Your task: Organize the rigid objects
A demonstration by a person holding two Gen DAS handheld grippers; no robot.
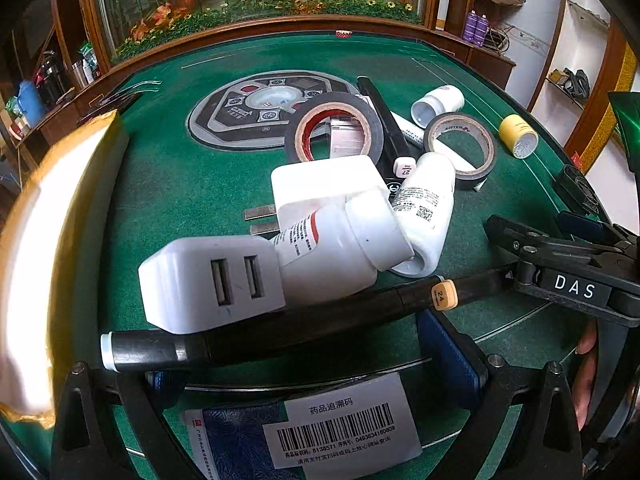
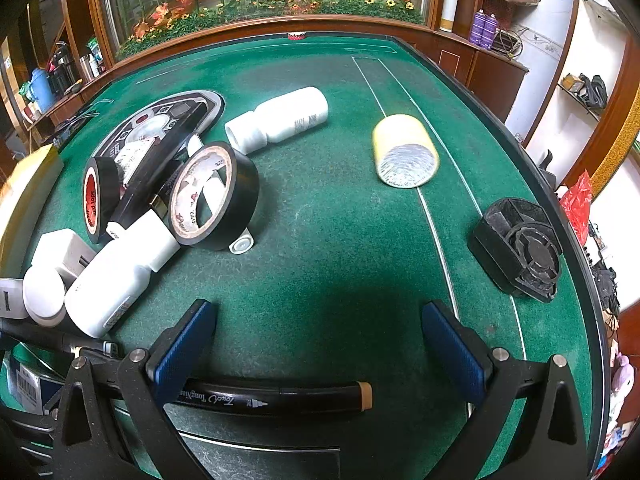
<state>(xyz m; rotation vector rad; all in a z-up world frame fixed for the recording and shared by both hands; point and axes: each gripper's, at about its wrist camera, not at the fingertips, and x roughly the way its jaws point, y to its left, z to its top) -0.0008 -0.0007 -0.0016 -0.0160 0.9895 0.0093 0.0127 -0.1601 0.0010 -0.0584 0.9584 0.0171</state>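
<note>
1. Crosswise to both claws lies the black marker. Its long axis runs left to right, from a white-ringed end at the left to a tan cap at the right. This is roughly square to the way the fingers point.
2. Left gripper: jaws spread wide and holding nothing. The marker lies just ahead of the blue pads and spans the whole gap between them. Whether it touches a pad cannot be told.
3. Right gripper: jaws also wide, with only bare green felt between the fingertips. In the right wrist view the marker's capped end sits deep at the root of the jaws and passes behind the left-hand finger. Contact there cannot be told either.
4. Judgement: both claws are about equally near. Since the marker lies along the closing line of each claw, neither can pinch its barrel until the wrist is turned to bring the pads onto its sides.
5. Just beyond the marker is the heap of goods to be sorted:
   - a white USB charger;
   - white bottles;
   - two rolls of black tape.
6. Well apart to the right on the table lies a yellow cylinder.
</note>
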